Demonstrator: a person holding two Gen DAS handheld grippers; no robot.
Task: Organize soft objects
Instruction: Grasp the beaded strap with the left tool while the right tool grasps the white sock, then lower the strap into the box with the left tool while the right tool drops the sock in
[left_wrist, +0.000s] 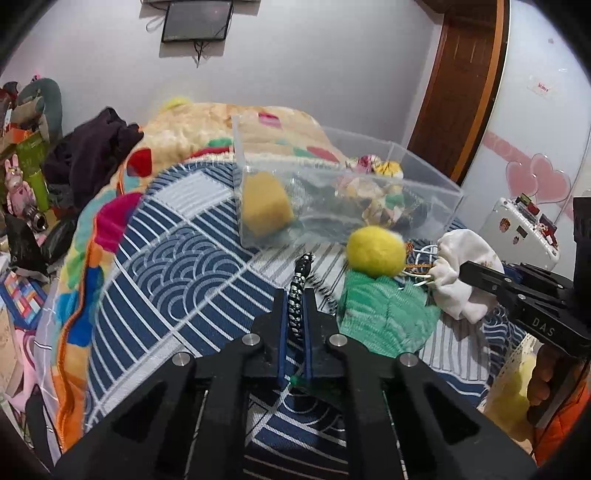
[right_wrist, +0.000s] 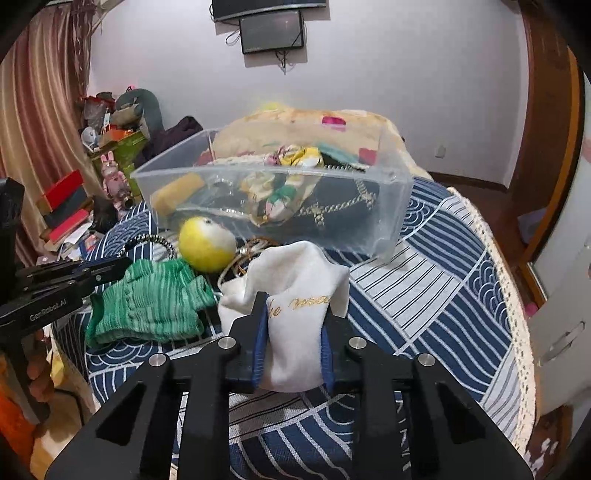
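My left gripper (left_wrist: 295, 295) is shut on a black-and-white braided cord (left_wrist: 298, 295) that sticks out forward between its fingers, just above the blue patterned cloth. My right gripper (right_wrist: 293, 314) is shut on a white drawstring pouch (right_wrist: 295, 295) with gold lettering. A yellow felt ball (left_wrist: 375, 251) and a green knit glove (left_wrist: 384, 314) lie between the two grippers; both also show in the right wrist view, the ball (right_wrist: 207, 243) and the glove (right_wrist: 147, 306). A clear plastic bin (left_wrist: 332, 184) behind them holds a yellow sponge (left_wrist: 264, 206), floral fabric and a dark item.
The blue-and-white cloth (right_wrist: 443, 266) covers a round-edged surface with a lace fringe. A colourful blanket (left_wrist: 110, 221) and dark clothes (left_wrist: 92, 155) lie to the left. Cluttered shelves (right_wrist: 74, 206) stand at the far left, a white cabinet (right_wrist: 561, 314) at the right.
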